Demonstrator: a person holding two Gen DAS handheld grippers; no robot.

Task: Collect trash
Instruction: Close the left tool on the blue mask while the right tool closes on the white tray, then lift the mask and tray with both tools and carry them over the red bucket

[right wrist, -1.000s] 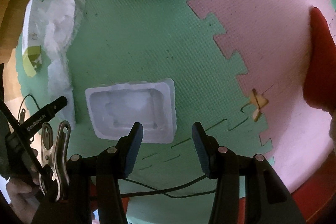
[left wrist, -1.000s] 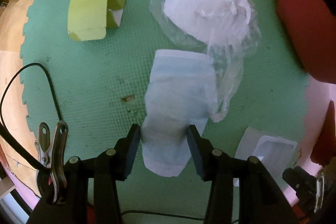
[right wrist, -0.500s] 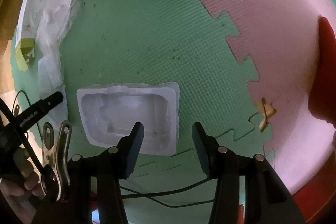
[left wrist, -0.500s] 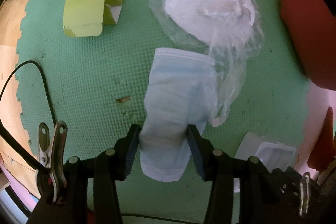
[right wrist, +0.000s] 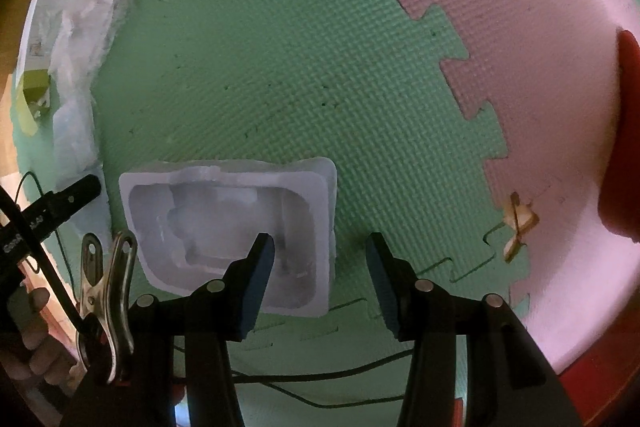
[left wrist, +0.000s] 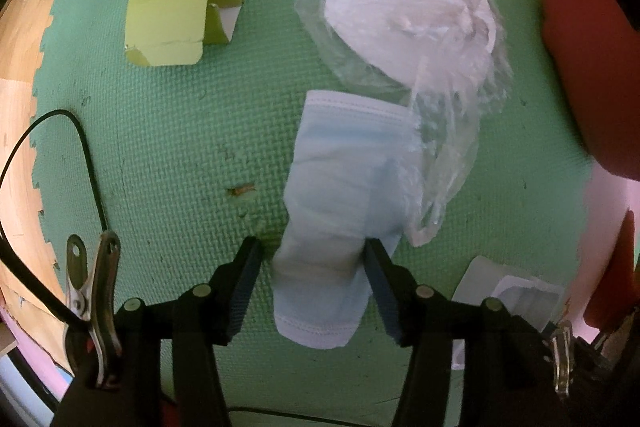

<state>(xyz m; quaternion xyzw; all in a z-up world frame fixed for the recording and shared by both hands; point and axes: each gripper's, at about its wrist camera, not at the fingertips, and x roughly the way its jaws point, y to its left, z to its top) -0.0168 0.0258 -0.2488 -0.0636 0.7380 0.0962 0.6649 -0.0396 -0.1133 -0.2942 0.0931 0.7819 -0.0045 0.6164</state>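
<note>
Trash lies scattered over a green foam floor mat [left wrist: 168,155], and the step in hand looks like the pickup of two pieces at once. From the left wrist view, the left tongs [left wrist: 312,255] point down over a pale blue face mask [left wrist: 340,187] that lies flat on the mat; its narrow near end sits between the two pads, and the jaws are opening, with a sliver of mat showing beside the left pad, so the mask does not look pinched. A crumpled clear plastic bag [left wrist: 408,7] overlaps the mask's far corner, a yellow-green carton [left wrist: 180,3] lies open beyond to the left, and a white moulded tray [left wrist: 508,291] sits near the right edge. From the right wrist view, the right tongs [right wrist: 320,259] hang parted and empty over that same kind of white moulded tray [right wrist: 224,227]; the left pad overlaps its hollow, while the right pad stands over bare mat past the tray's right rim. By my reading, the next move calls for the left tongs to settle lower and close on the mask without catching the bag, and for the right tongs to drop astride the tray's rim before closing.
</note>
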